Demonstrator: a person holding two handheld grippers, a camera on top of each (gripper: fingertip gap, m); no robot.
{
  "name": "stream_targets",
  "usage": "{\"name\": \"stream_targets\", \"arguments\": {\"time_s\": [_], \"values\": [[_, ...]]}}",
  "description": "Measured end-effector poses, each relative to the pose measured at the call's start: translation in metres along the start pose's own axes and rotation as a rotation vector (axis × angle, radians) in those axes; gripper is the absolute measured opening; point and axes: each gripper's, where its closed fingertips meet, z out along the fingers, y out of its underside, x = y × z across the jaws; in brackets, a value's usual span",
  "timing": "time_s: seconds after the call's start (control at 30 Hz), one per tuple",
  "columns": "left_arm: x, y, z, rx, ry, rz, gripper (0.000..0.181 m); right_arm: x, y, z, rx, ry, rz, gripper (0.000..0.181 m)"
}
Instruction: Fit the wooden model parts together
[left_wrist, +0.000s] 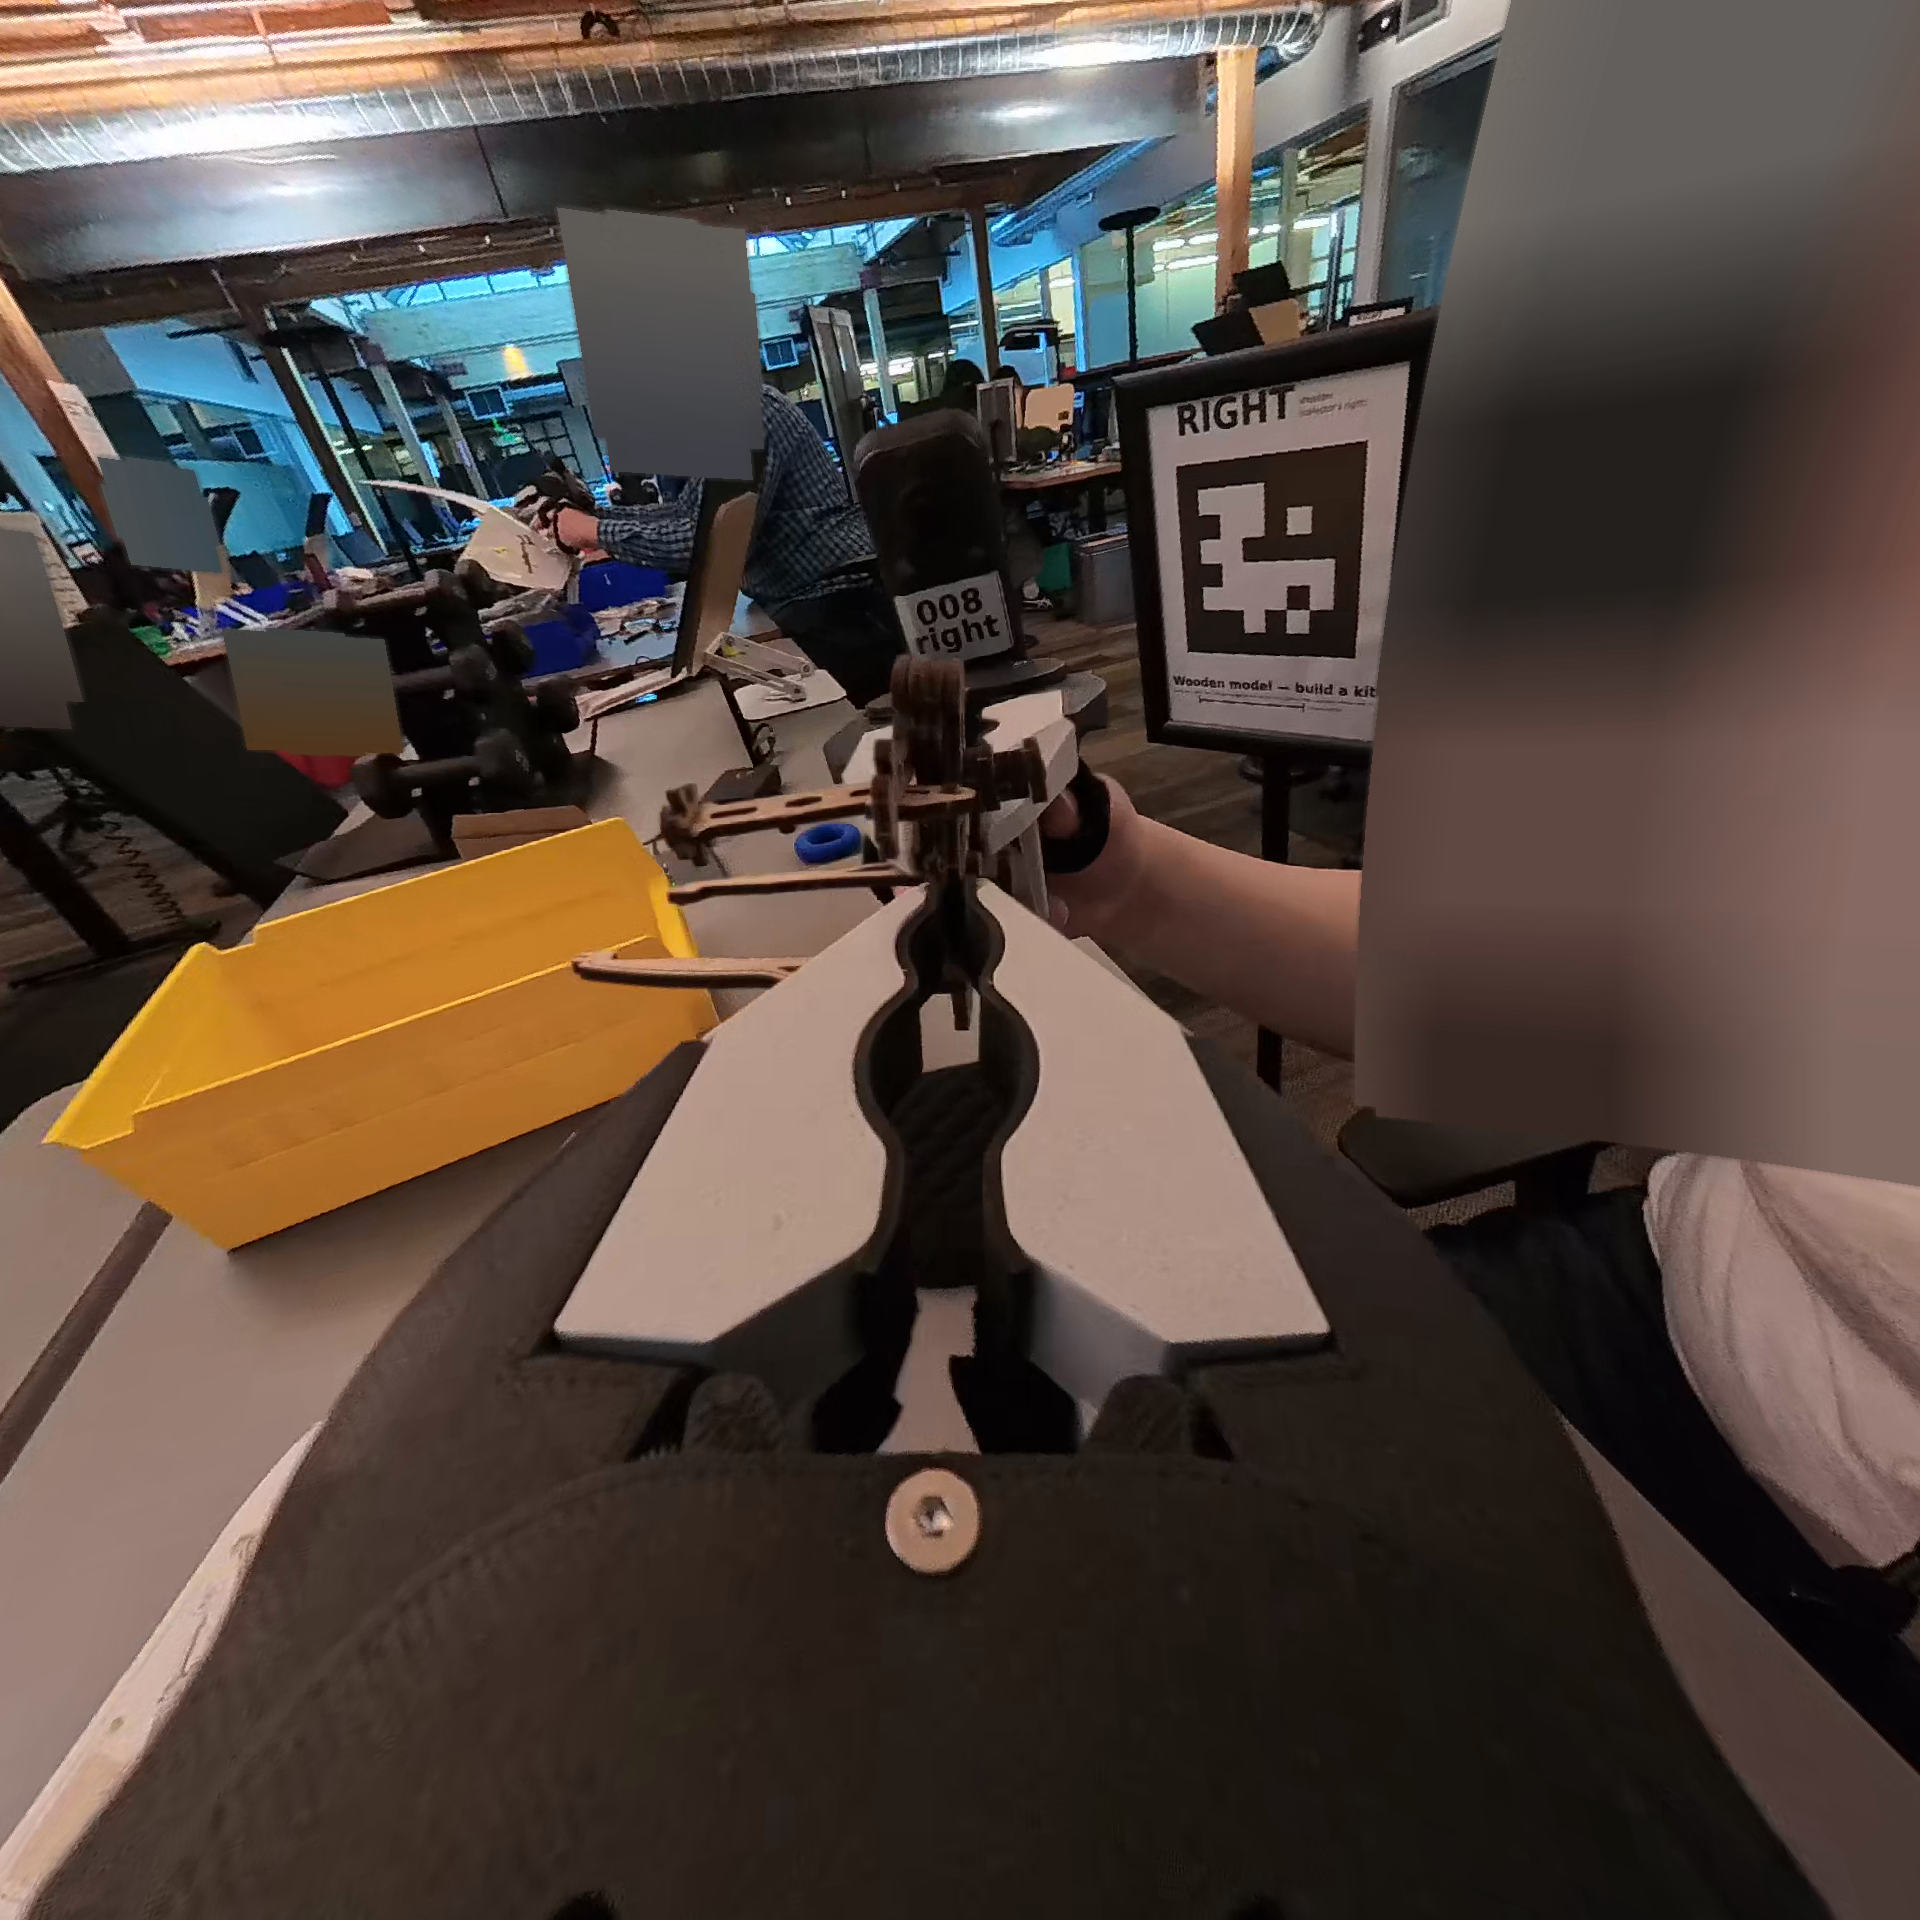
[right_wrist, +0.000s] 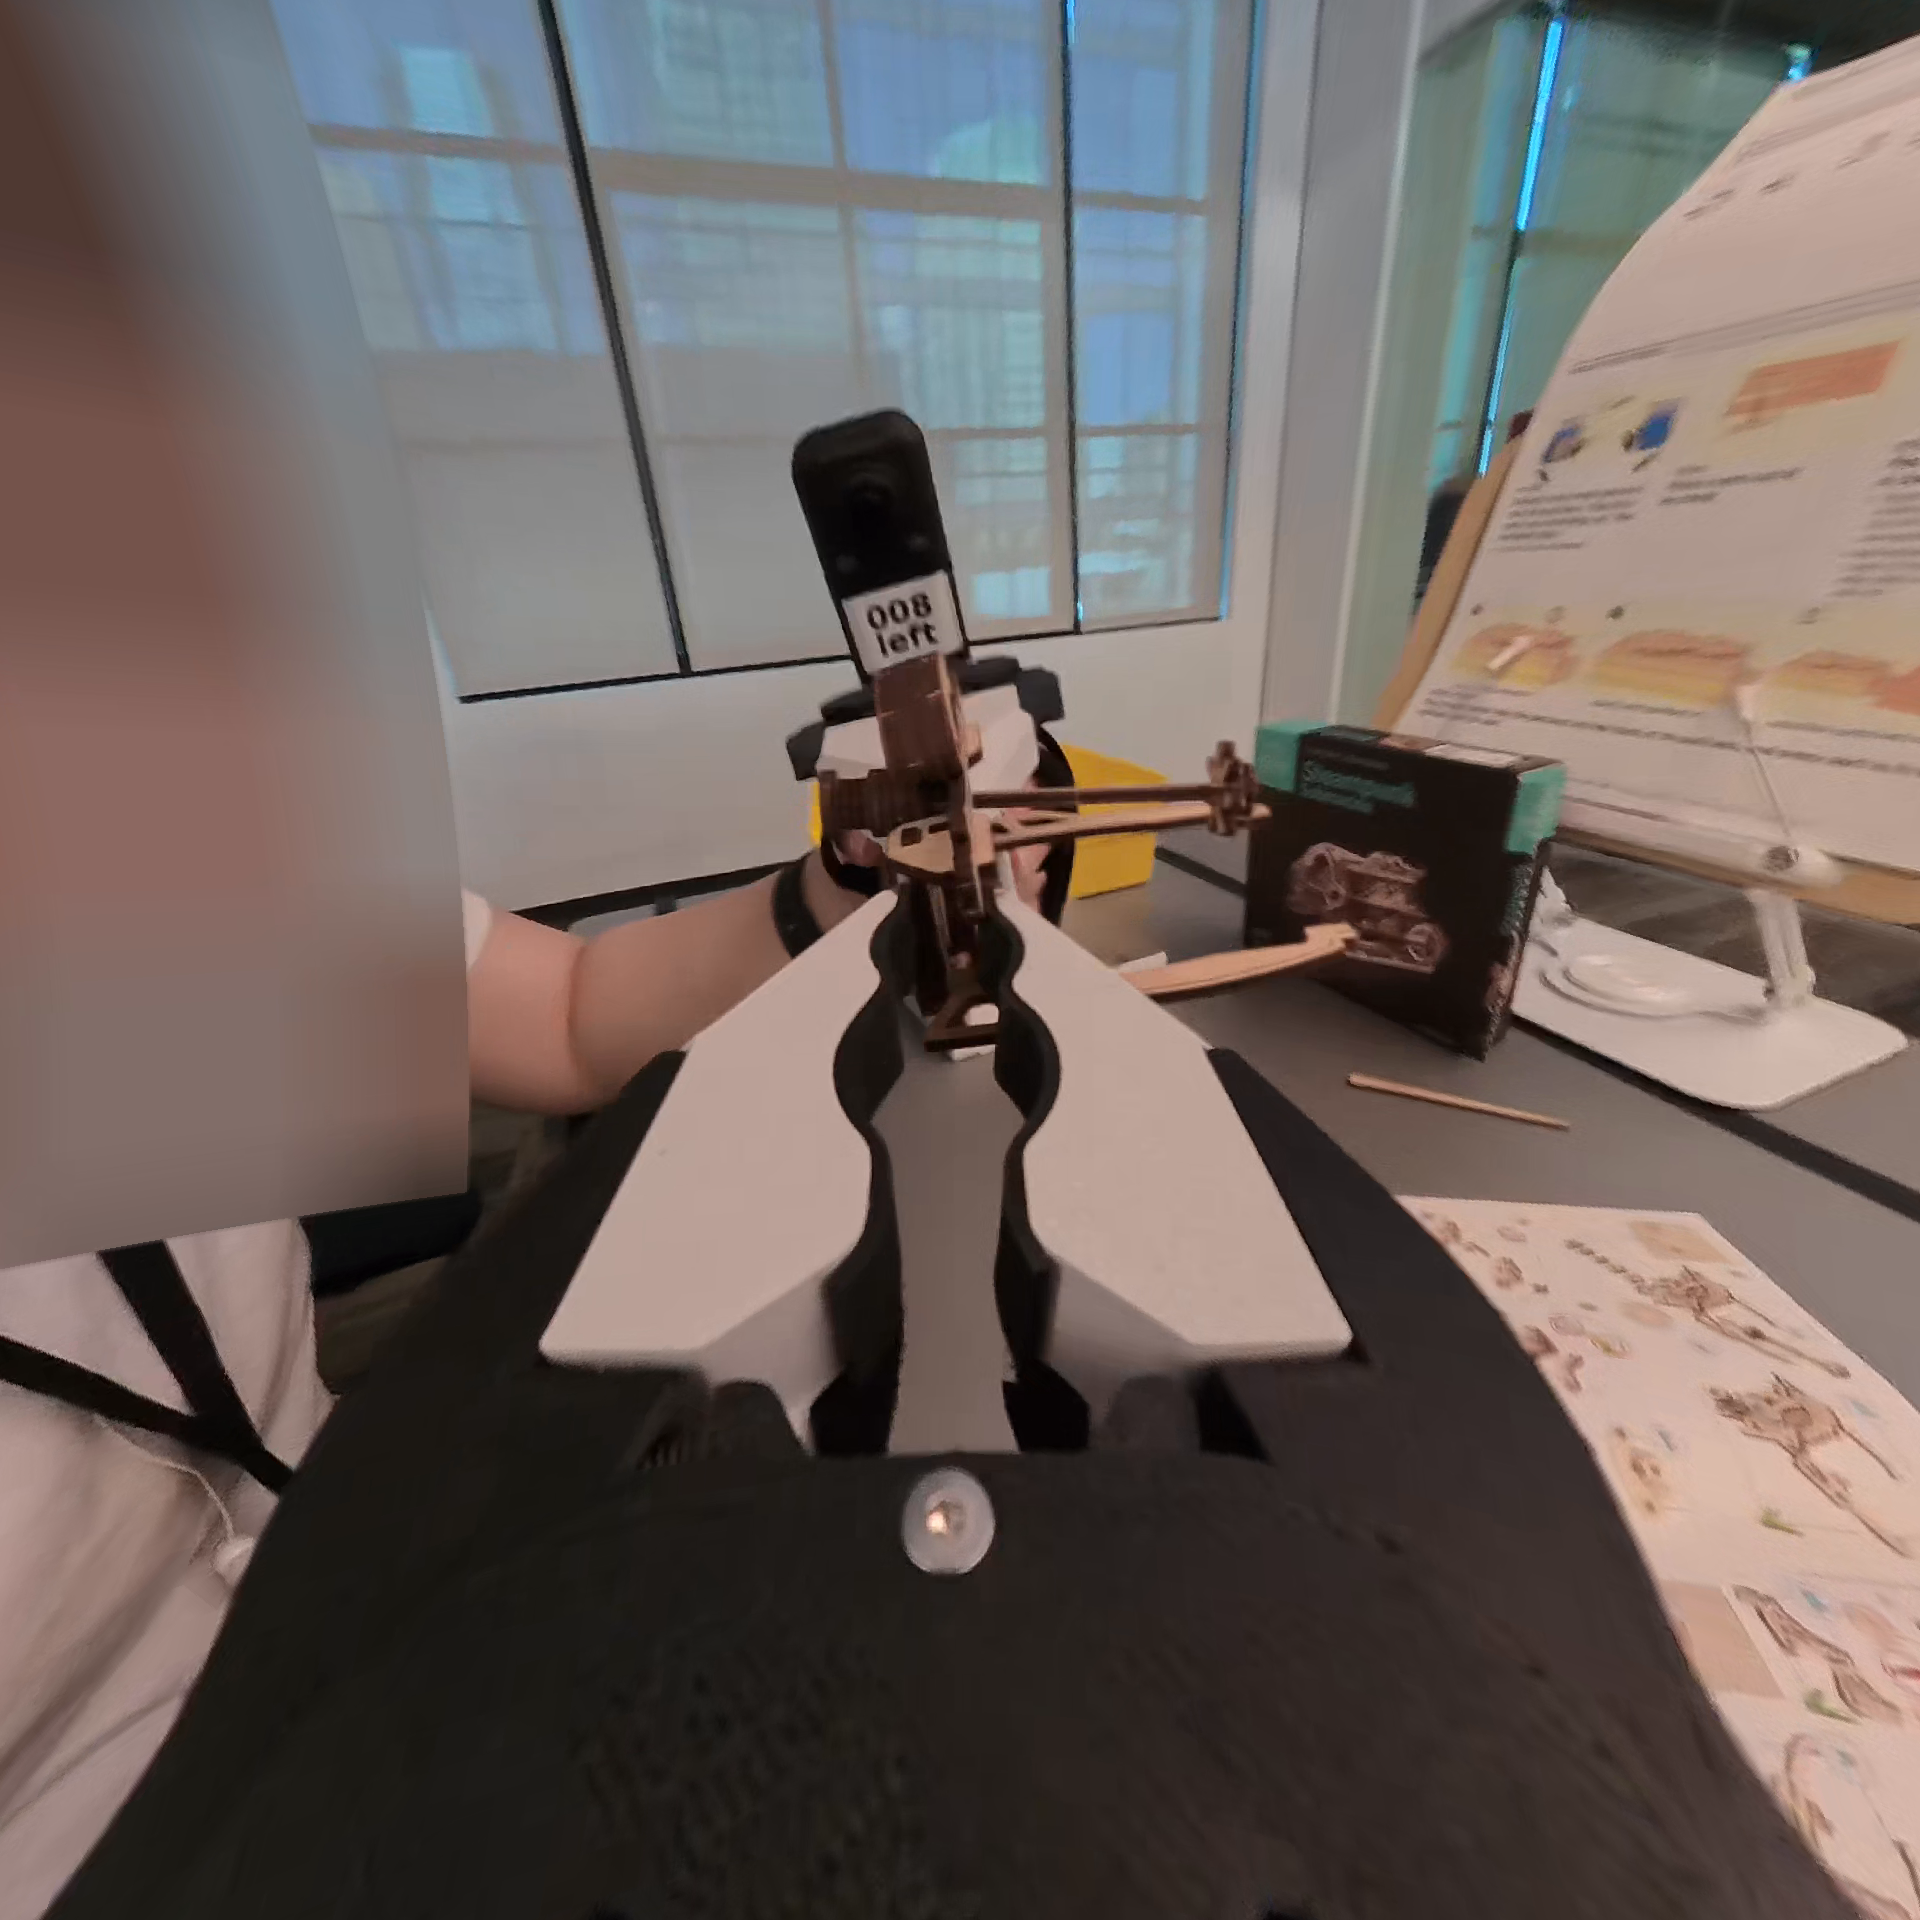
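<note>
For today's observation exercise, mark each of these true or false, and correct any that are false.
1. Both grippers grip the wooden model. True: the left gripper and right gripper are shut on it.
2. The yellow bin holds wooden parts. False: it looks empty.
3. The model's box lies flat. False: it stands upright.
4. A thin wooden stick lies on the table. True.

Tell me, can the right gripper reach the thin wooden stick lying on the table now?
Probably not yet. The right gripper has its jaws closed on the wooden model, which the left gripper also holds. The stick lies uncovered on the table, so the path looks free after release.
</note>
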Motion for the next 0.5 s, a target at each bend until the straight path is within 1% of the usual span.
{"name": "stream_targets", "arguments": {"time_s": [0.03, 0.07, 0.1, 0.17, 0.2, 0.27, 0.37, 0.5], "values": [[0.002, 0.000, 0.001, 0.004, 0.000, 0.012, 0.008, -0.002, -0.002, 0.000, 0.010, 0.001, -0.021, 0.007], [0.005, 0.000, 0.003, 0.000, 0.009, 0.018, 0.027, -0.004, -0.002, 0.000, 0.014, 0.009, -0.069, 0.004], [0.007, 0.003, 0.006, -0.023, 0.022, 0.009, 0.040, -0.005, -0.002, 0.001, 0.009, 0.027, -0.126, 0.004], [0.014, 0.008, 0.013, -0.058, 0.053, -0.018, 0.055, -0.007, 0.000, 0.003, -0.007, 0.061, -0.222, 0.004], [0.014, 0.007, 0.015, -0.056, 0.051, -0.019, 0.055, -0.010, -0.001, 0.004, -0.001, 0.058, -0.253, 0.004], [0.018, 0.000, 0.016, -0.003, 0.073, -0.029, 0.047, -0.016, -0.003, 0.004, 0.014, 0.045, -0.295, 0.004], [0.018, -0.006, 0.013, 0.045, 0.096, -0.078, 0.043, -0.019, -0.004, 0.005, 0.013, 0.057, -0.352, 0.004], [0.020, -0.011, 0.011, 0.092, 0.122, -0.102, 0.038, -0.022, -0.005, 0.006, 0.016, 0.064, -0.387, 0.004]]}}
